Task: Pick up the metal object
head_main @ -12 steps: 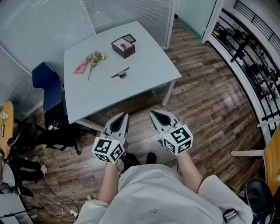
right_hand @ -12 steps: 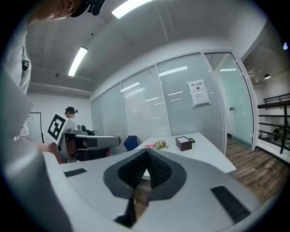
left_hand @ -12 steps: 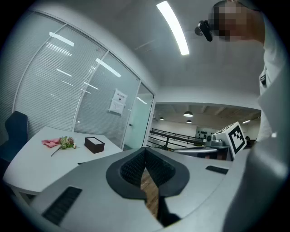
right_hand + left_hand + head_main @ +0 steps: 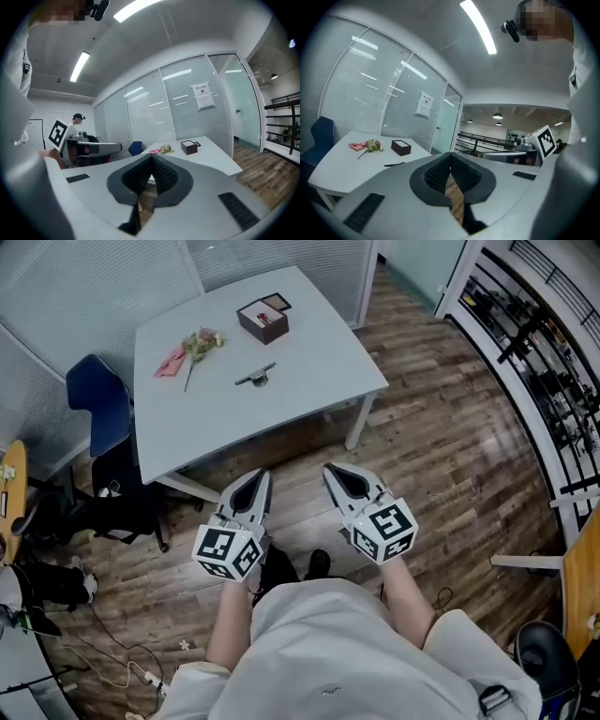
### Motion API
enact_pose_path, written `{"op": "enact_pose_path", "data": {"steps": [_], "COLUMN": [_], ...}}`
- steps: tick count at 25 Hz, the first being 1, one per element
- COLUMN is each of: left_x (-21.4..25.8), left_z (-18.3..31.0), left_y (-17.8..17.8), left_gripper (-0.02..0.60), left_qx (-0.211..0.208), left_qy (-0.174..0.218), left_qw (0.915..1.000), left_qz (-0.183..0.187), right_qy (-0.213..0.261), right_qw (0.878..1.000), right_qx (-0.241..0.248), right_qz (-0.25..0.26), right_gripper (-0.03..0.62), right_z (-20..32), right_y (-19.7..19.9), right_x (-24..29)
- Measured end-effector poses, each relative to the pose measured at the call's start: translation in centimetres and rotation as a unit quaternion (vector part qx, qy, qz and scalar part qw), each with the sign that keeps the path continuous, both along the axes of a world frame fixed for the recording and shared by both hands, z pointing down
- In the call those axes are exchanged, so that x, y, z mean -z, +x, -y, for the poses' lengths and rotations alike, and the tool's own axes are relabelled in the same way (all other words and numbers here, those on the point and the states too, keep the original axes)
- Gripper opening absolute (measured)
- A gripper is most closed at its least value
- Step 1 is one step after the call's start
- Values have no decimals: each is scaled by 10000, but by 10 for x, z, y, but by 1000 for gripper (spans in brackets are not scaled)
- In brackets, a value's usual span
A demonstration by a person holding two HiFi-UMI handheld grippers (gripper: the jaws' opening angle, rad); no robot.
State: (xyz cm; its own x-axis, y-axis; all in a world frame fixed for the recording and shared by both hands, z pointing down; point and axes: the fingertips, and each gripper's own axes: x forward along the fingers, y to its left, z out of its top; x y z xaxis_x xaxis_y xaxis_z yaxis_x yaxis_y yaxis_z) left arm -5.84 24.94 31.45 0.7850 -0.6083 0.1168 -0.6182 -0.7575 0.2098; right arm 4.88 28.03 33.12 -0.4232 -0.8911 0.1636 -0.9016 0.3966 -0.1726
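The slim metal object point(image 4: 256, 377) lies near the middle of the white table point(image 4: 309, 381); in the left gripper view the metal object point(image 4: 394, 164) shows as a dark sliver. Both grippers hover over the wooden floor, well short of the table's near edge. My left gripper point(image 4: 259, 475) is shut with nothing in it, its jaws meeting tip to tip point(image 4: 450, 154). My right gripper point(image 4: 331, 471) is likewise shut and empty point(image 4: 151, 157). Each points roughly level toward the table.
On the table sit a dark brown box point(image 4: 262, 320) and a small bunch of flowers with pink wrapping point(image 4: 190, 351). A blue chair point(image 4: 94, 409) stands at the table's left. Glass partitions back the table; black shelving point(image 4: 544, 362) lines the right.
The view has shifted slightly: the table and its objects sit a little higher in the head view. Both grippers stay shut and in much the same place.
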Motion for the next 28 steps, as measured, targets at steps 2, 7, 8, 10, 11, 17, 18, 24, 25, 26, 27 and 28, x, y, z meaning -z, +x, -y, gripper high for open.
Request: {"op": "enact_pose_path", "data": {"steps": [2,7,8,10,11,17,18,24,25,26,27,28], "left_x": [-1,-6,-9,-13,-15,-18,-19,-18,-19,-20,-22,-24], "left_z": [-1,0,1,4,6,26,30,60,65,70,76,82], "left_y": [-2,-14,-17,-23,-25,-31,-31,-33,-33,-34,-34,-35], "left_gripper": [20,20,20,20,21,21,21,23,23,23,26,31], "left_qx": [34,183,214,276,305,293,274,197,193,191,190,190], "left_qy": [38,50,41,17,7,-25,-16,14,11,0,-21,-47], "left_qw": [10000,9995,9994,9991,9990,9990,9991,9997,9998,9998,9998,9997], "left_qz": [68,240,269,306,314,322,328,122,106,106,112,118], "right_qy": [-9,-107,-124,-162,-184,-248,-254,-287,-298,-312,-328,-345], "right_qw": [10000,9999,9999,9999,9998,9996,9996,9994,9993,9992,9991,9990], "right_qx": [-25,-48,-44,-18,-2,39,36,57,60,64,70,77], "right_qz": [-14,46,36,11,1,-128,-153,-204,-212,-225,-242,-261], "right_gripper": [6,6,6,6,6,9,19,41,45,54,55,58], "right_z": [0,2,3,6,8,25,29,60,66,72,79,85], "right_y": [2,-1,-2,-6,-8,-17,-17,-24,-24,-25,-26,-27], "right_x": [-2,-11,-13,-17,-19,-19,-19,-18,-18,-18,-18,-19]}}
